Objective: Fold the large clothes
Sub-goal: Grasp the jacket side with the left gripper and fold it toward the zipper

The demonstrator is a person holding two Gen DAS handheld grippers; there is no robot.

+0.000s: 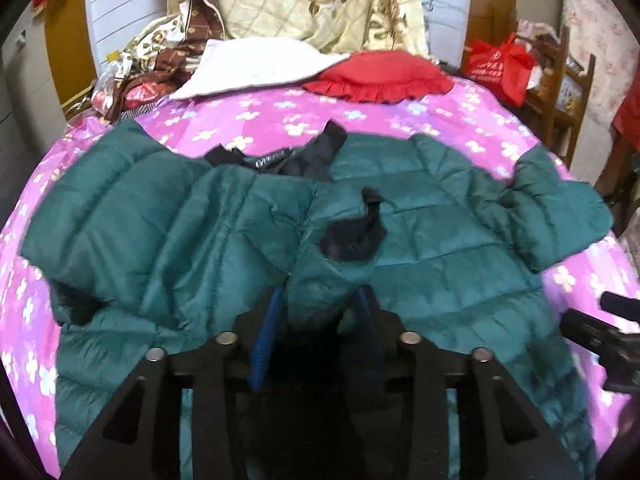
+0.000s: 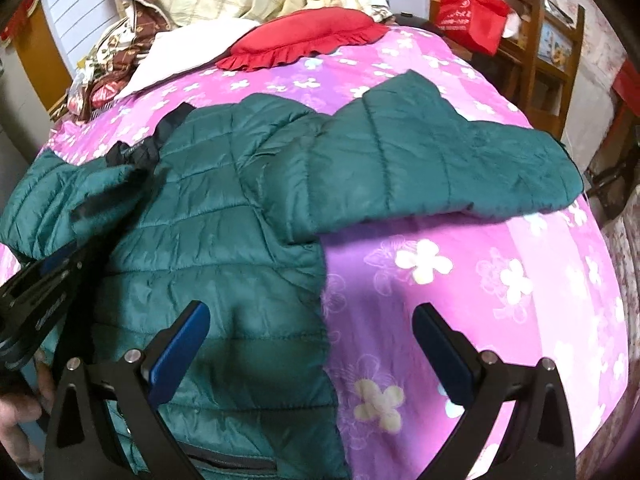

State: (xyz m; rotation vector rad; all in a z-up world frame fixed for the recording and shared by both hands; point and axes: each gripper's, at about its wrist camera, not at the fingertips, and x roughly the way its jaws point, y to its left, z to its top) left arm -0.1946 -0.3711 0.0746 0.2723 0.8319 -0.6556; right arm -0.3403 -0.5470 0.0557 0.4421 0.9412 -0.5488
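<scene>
Jacket position: green puffer jacket (image 1: 248, 224) lies spread on the pink flowered bedspread (image 2: 460, 280), collar away from me, hem toward me.
Long axis: I read it as running sleeve to sleeve, across both views; body runs from collar down to my tongs.
Left gripper (image 1: 320, 308): narrowly parted, with a bunched fold of the jacket front between its blue pads (image 1: 266, 328); I cannot tell whether they press on it.
Right gripper (image 2: 312, 344): jaws wide apart and holding nothing, straddling the jacket's side edge, one pad over fabric, the other over bedspread.
Nearer hand: the right-hand sleeve (image 2: 460, 160) stretches out well beyond the right gripper; I judge that gripper better placed to bring it in.
Surroundings: red frilled pillow (image 1: 380, 76) and white cloth (image 1: 256, 64) sit past the collar, well apart from the jacket.
Obstruction: nothing lies on the sleeve; the two grippers are close together, so I'd mind them crossing.
</scene>
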